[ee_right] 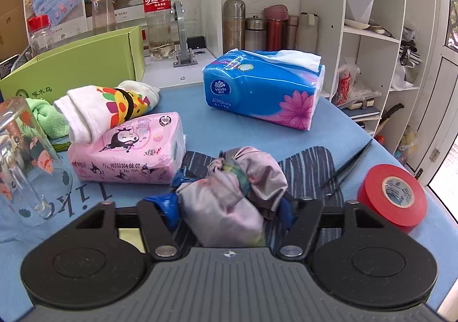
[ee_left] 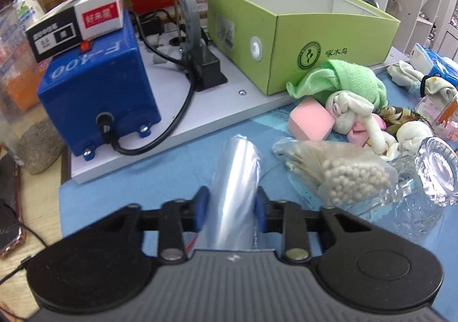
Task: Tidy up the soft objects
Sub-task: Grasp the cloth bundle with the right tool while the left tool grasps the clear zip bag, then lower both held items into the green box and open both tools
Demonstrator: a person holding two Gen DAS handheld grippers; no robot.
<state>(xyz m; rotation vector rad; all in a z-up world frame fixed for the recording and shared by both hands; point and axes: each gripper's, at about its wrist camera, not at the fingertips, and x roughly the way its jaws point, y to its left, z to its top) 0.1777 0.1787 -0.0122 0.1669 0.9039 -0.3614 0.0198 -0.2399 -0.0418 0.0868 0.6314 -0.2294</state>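
Observation:
My left gripper is shut on a roll of clear plastic film that lies on the blue table. Right of it lie a bag of cotton swabs, a pink sponge, rolled white socks and a green towel in front of the green box. My right gripper is shut on a knotted pink-grey cloth bundle over a striped cloth. A rolled cartoon sock rests on a pink tissue pack. A blue tissue pack lies farther back.
A blue device with a cable and a small carton sit left on a white board. A glass mug lies at right; another glass stands left. Red tape roll, bottle, flasks, shelves.

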